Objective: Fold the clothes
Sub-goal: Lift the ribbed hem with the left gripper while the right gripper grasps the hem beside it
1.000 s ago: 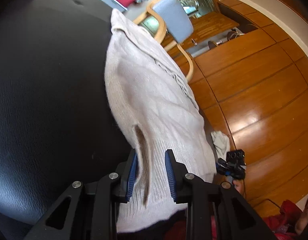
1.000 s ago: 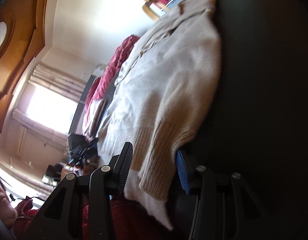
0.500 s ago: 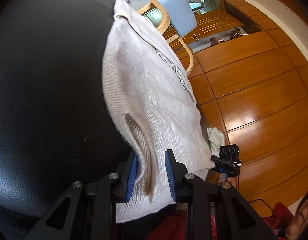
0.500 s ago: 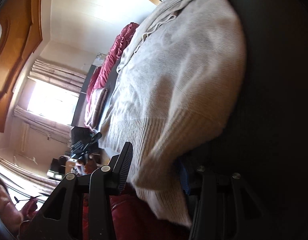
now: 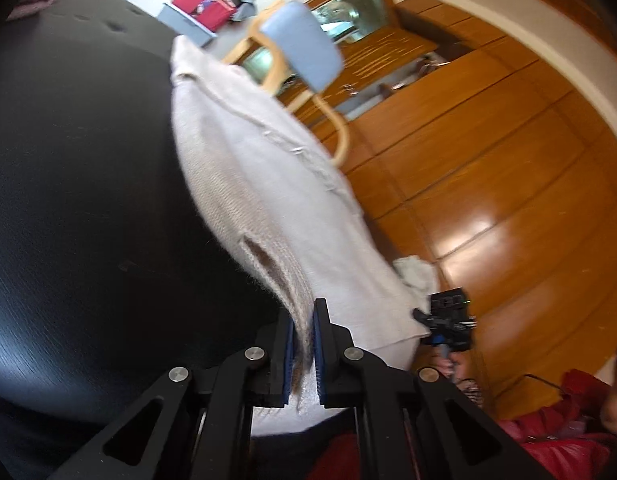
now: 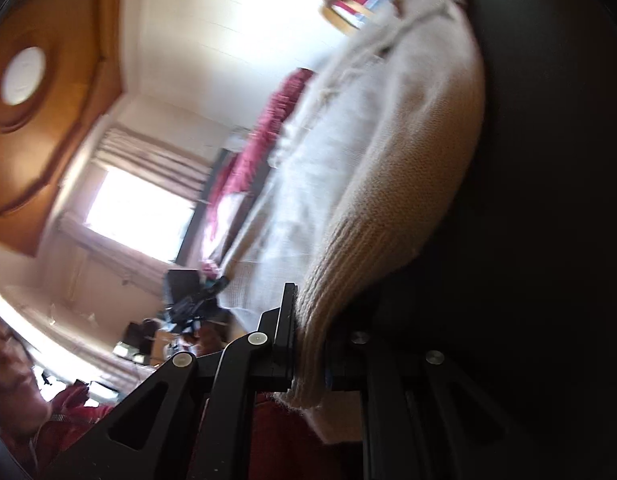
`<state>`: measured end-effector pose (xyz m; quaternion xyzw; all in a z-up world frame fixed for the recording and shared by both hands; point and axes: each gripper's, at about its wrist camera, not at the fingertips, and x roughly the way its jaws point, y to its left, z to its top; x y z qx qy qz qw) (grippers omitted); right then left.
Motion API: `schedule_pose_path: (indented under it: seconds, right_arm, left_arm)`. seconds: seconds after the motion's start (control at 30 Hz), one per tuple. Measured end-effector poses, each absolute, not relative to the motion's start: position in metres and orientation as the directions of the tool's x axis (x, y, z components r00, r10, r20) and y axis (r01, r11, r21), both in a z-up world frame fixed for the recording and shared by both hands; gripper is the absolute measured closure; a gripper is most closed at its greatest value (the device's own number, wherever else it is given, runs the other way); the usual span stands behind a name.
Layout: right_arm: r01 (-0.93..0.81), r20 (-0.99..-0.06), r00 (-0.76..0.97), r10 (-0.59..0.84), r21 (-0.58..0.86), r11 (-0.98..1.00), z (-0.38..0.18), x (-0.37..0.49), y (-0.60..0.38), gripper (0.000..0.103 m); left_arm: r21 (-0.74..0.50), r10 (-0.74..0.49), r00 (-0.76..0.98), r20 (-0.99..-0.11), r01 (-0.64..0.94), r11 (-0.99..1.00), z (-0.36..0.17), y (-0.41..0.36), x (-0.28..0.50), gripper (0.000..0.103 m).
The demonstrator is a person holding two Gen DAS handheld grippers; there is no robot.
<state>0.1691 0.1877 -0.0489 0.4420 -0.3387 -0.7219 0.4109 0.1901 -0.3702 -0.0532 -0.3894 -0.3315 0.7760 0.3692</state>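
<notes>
Left gripper (image 5: 304, 344): jaws closing, blue pads pinched on ribbed hem of the sweater (image 5: 260, 184), knit bunched between them. Right gripper (image 6: 308, 344): jaws closing too, ribbed hem corner of same sweater (image 6: 388, 152) clamped between its pads; far pad mostly hidden by fabric and shadow.

Sweater: cream knit, spread on black leather surface (image 5: 76, 184), running away from both grippers toward its collar at far end. Hem end lifted off the surface at both grip pts.

Surroundings, ref. the sweater:
- Chair (image 5: 304, 52), blue seat w/ bentwood frame, beyond collar end, off the surface.
- Red box (image 5: 204, 4) w/ grey cloth on it, past the collar, near the chair.
- Wood floor (image 5: 500, 184) alongside sweater's outer edge in left wrist view.
- Small white cloth (image 5: 416, 276) just beside sweater's near corner.
- Dark red bedding (image 6: 264, 136) alongside sweater's other edge in right wrist view; bright window (image 6: 140, 216) w/ curtains beyond it.
- Red garment on the person below hem in both views.

Obstructions: none seen on top of the sweater.

Pose: both grippers point along the sweater, angled slightly down, views rolled sideways. Right gripper also visible in left wrist view at the sweater's near corner. Both frames motion-blurred.
</notes>
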Motion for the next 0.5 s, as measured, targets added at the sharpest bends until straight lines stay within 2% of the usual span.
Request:
schedule_pose_path:
  seconds: [0.23, 0.33, 0.5]
  right_arm:
    - [0.322, -0.262, -0.256, -0.93, 0.885, -0.338, -0.043, 0.194, 0.204, 0.093]
    - [0.34, -0.193, -0.286, -0.939, 0.896, -0.287, -0.028, 0.185, 0.209, 0.093]
    - [0.382, -0.144, -0.341, -0.929, 0.882, -0.277, 0.0, 0.134, 0.219, 0.093]
  left_arm:
    - [-0.86, 0.92, -0.339, -0.196, -0.391, -0.327, -0.046, -0.368, 0.218, 0.096]
    - [-0.883, 0.931, -0.352, -0.099, -0.401, -0.245, -0.03, -0.375, 0.2, 0.096]
    - [-0.92, 0.918, -0.396, 0.008, -0.362, -0.148, -0.015, -0.377, 0.141, 0.096]
